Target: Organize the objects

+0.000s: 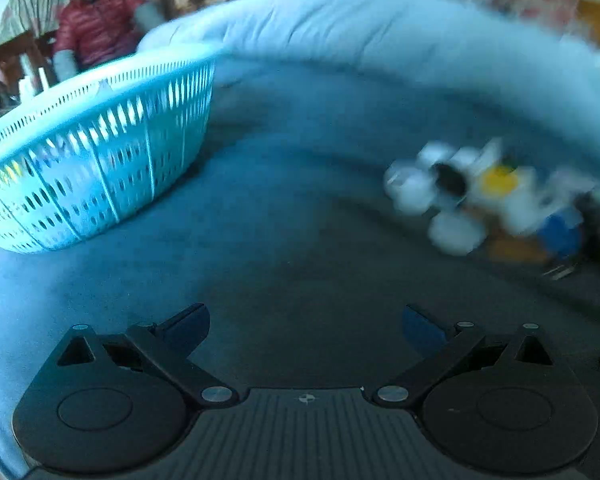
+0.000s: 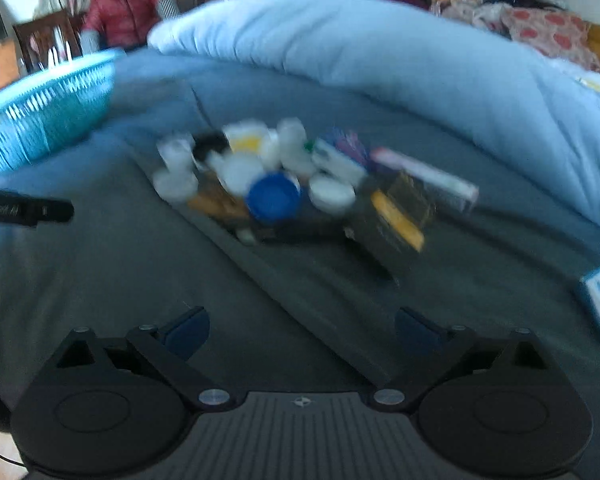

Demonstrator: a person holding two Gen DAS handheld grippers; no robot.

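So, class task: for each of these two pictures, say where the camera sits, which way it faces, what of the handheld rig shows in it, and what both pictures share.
Left wrist view: sits on the left gripper, facing forward and down over the bed sheet; basket close on the left, blurred pile of objects to the right; open, empty jaws at the bottom.
Right wrist view: sits on the right gripper, facing the pile head-on; open, empty jaws, plus a dark tip at the left edge, probably the other gripper.
Shared: basket, pile, sheet, light blue quilt, seated person.
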